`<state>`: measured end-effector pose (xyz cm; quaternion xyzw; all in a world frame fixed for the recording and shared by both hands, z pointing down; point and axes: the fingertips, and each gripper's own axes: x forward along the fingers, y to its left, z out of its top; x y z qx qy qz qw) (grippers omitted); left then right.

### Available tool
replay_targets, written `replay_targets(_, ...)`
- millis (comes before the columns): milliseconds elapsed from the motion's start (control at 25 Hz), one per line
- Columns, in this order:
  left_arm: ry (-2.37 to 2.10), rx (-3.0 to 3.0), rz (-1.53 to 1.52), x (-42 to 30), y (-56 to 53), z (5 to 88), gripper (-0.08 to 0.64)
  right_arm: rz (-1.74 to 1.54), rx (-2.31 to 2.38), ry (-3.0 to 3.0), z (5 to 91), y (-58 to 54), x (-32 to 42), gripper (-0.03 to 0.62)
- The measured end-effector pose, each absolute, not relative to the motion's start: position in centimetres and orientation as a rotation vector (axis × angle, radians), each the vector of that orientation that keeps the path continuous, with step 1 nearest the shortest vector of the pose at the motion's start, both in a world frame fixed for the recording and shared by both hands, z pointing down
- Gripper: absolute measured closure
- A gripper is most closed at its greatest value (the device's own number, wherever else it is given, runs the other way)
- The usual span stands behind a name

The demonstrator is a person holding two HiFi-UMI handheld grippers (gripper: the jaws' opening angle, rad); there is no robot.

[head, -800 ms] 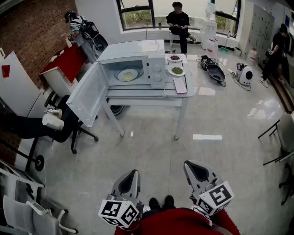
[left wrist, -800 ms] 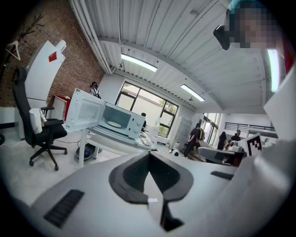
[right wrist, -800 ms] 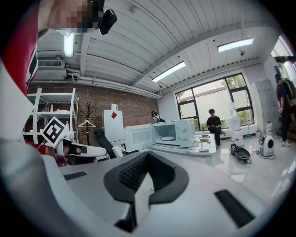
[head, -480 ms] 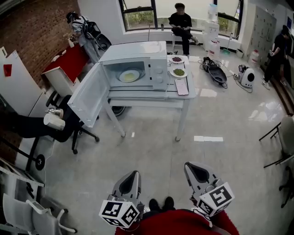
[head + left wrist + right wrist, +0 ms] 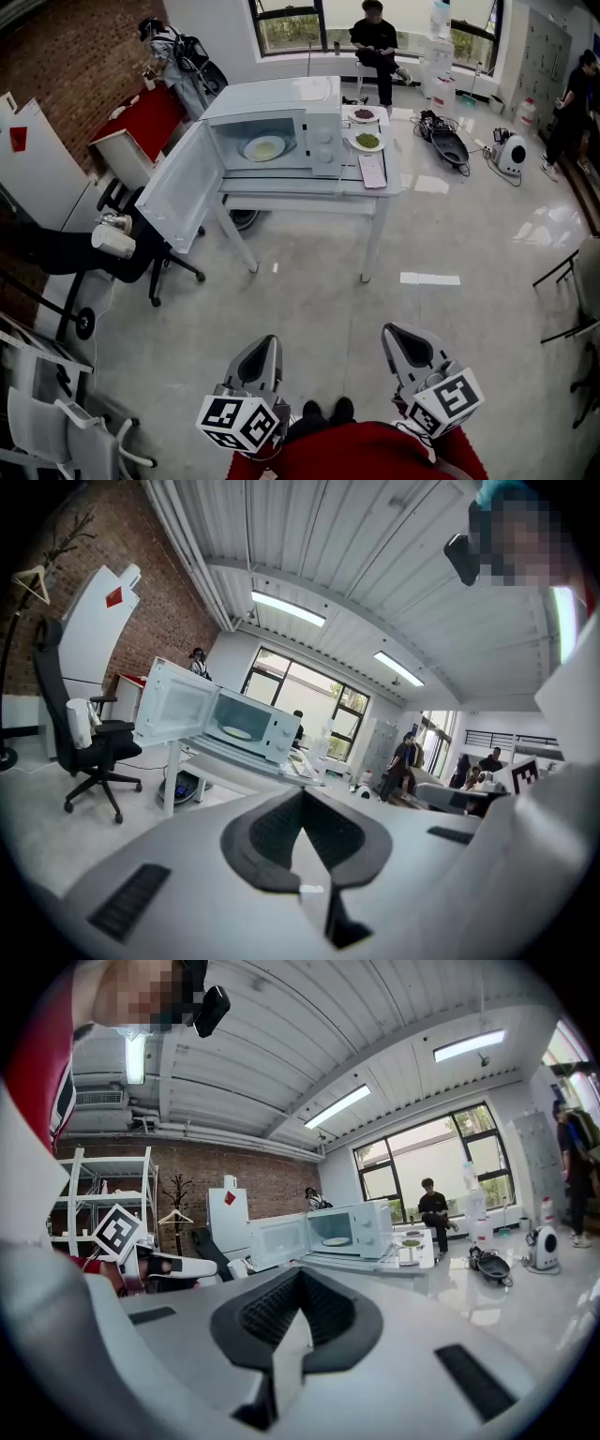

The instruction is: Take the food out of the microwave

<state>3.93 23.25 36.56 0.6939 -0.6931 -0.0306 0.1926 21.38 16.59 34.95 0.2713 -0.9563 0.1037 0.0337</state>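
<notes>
Grippers both clenched, empty: left gripper [image 5: 269, 347], right gripper [image 5: 393, 332], well apart from microwave [image 5: 314, 101]

The microwave [image 5: 281, 98] door [image 5: 183, 187] stands swung wide past the tabletop's [image 5: 300, 192] left edge, so the cavity opens freely toward the front edge. An office chair [image 5: 131, 258] crowds the door's outer side. Two plates [image 5: 367, 142] and a card [image 5: 372, 171] fill the right end. Bare floor [image 5: 319, 300] leads up to the table.

We are viewing a glossy pale floor [image 5: 309, 309], a brick wall [image 5: 66, 66] at left, far windows [image 5: 286, 28], and strip lights [image 5: 288, 608] glowing overhead.
</notes>
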Motion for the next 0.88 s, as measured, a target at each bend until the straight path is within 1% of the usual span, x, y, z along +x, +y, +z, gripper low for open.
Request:
replay_targets(480,-2.017,1.957,-0.094,2.9,19.9,34.4,0.552,0.322,0.821,-2.961,34.4,14.3,21.5,0.581)
replay_targets(880,-2.008,1.948,-0.120,-1.1,14.8,35.1,0.552,0.344,0.816,-2.964,35.1,10.0,17.3,0.581)
